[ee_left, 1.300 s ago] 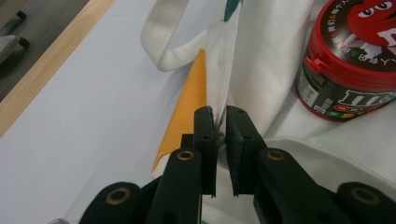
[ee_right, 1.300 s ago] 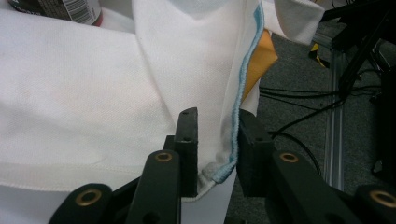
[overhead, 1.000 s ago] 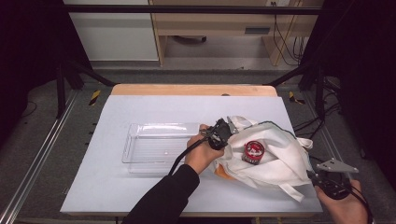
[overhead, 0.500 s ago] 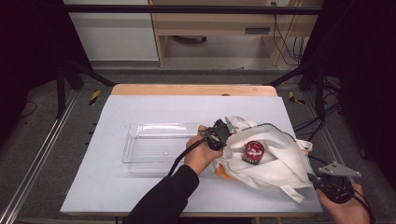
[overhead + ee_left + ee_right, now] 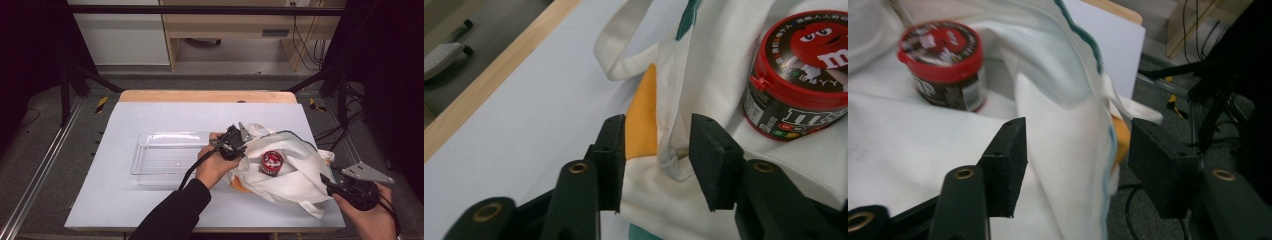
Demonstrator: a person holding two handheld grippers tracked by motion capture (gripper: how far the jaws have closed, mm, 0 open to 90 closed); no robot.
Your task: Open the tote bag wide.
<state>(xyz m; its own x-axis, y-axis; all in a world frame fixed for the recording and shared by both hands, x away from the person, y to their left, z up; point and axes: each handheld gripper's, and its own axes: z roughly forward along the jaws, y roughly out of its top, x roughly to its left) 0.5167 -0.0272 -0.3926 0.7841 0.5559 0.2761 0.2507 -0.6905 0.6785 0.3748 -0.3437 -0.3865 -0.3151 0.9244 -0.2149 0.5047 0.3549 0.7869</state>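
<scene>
Left hand-held gripper: jaws have just been opening, now parted, not pressing; the hem of the white cloth tote bag with teal trim and an orange patch lies loose between them. In the high view this left hand-held gripper sits at the bag's left edge, just beside the tray.

Right hand-held gripper: jaws have just been opening, standing apart, a fold of the bag's cloth between them, unclamped. In the high view the right hand-held gripper is at the counter's near right corner.

Count: one bag; one red-lidded round candy tub resting upright on the bag's cloth; one clear rectangular plastic tray left of the bag.

White counter: open surface along far and left sides; the bag reaches the right edge.
</scene>
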